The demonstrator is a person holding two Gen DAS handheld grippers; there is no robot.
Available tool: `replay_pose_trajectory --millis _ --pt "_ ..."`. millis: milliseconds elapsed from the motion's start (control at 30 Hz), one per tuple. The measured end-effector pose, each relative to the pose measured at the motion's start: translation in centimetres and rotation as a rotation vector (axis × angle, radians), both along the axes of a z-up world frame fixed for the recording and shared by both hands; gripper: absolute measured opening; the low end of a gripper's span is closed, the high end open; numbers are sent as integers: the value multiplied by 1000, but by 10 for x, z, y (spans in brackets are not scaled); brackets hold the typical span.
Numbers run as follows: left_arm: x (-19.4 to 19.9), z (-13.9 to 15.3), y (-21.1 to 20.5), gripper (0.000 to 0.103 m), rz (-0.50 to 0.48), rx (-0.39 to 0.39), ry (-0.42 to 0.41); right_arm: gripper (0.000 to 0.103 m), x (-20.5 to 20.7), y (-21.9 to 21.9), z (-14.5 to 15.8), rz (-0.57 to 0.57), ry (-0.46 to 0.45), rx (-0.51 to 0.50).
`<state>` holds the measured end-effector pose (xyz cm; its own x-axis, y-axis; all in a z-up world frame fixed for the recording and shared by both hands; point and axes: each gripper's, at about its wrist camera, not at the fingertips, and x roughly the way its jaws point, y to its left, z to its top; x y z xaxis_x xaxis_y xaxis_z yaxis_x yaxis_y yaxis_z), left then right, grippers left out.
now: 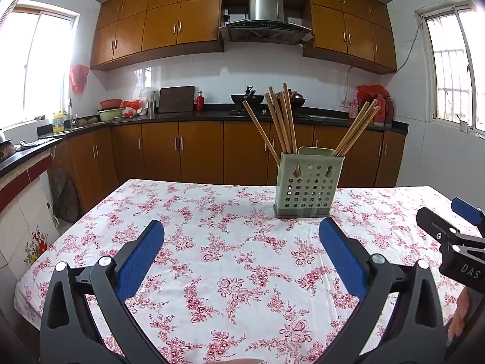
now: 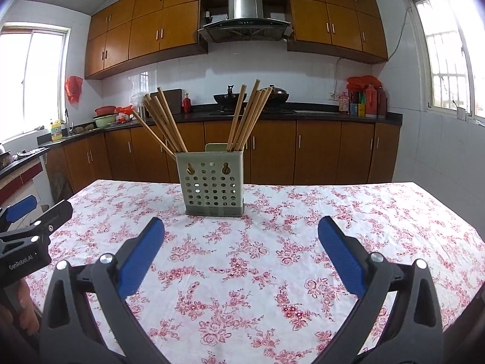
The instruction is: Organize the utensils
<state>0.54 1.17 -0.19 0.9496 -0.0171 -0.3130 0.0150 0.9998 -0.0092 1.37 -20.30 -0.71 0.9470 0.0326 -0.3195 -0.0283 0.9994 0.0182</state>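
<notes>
A pale green perforated utensil holder (image 1: 307,183) (image 2: 211,182) stands upright on the floral tablecloth (image 1: 230,261) (image 2: 242,257). Several wooden chopsticks (image 1: 280,118) (image 2: 163,121) lean out of its left side, and another bunch (image 1: 357,130) (image 2: 248,115) leans right. My left gripper (image 1: 242,233) hovers open over the cloth, short of the holder, with nothing between its blue pads. My right gripper (image 2: 241,232) is likewise open and empty, facing the holder from the near side. Each gripper shows at the edge of the other's view: the right gripper (image 1: 454,215), the left gripper (image 2: 42,206).
The table's far edge (image 2: 272,183) lies just behind the holder. Beyond it runs a kitchen counter (image 1: 212,115) with a wok (image 1: 247,98), bowls and bottles. A person's hand (image 1: 459,312) (image 2: 24,309) holds each gripper at the frame edges.
</notes>
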Motion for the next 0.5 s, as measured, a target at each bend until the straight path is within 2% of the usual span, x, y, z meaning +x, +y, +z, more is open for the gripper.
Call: replay_pose_trajectory --millis 500 --pt "1 -1 -6 101 -5 2 15 99 1 -2 -2 -3 8 4"
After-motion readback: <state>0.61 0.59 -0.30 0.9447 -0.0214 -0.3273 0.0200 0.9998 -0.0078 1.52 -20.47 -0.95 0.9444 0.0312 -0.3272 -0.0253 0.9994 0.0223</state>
